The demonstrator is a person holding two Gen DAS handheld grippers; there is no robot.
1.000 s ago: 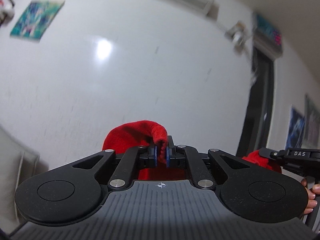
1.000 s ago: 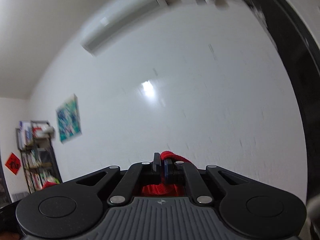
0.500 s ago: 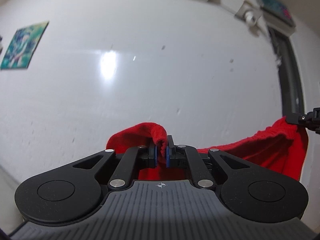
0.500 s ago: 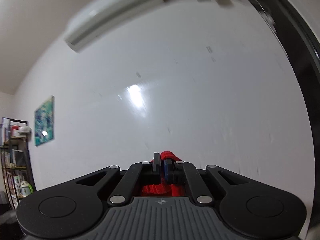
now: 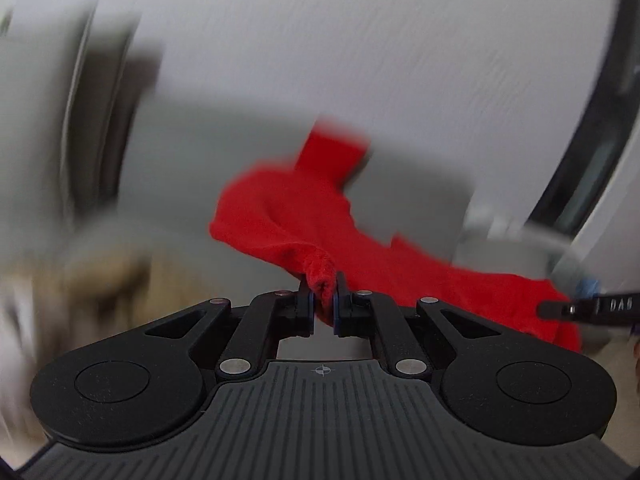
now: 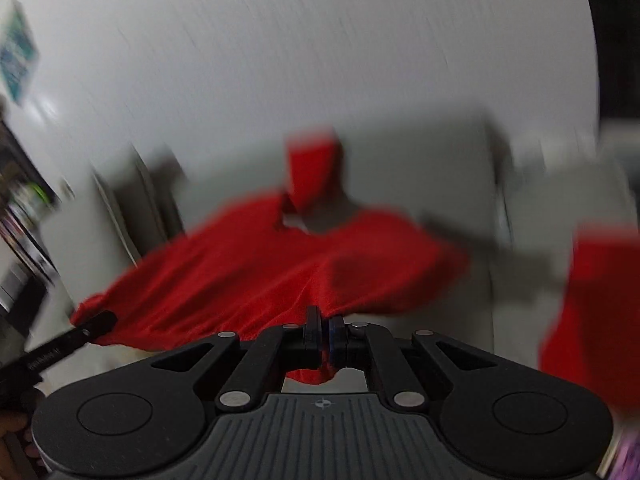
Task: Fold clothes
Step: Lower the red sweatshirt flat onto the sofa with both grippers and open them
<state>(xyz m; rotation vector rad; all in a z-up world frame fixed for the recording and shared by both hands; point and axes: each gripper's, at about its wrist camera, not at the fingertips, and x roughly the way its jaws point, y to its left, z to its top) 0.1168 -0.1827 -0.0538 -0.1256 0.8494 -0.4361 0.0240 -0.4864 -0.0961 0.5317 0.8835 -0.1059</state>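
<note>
White wall [image 5: 400,60], red garment [image 5: 304,224], "DAS" on right gripper [image 5: 544,309]

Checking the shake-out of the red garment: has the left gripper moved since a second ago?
Yes. The left gripper has tipped downward: the white wall filled its view before, now the grey sofa shows behind the red garment.

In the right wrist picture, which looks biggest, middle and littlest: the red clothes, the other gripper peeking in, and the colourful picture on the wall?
1. red garment, biggest.
2. left gripper and wall picture: both small, blurred, at different distances, so unranked.
</note>
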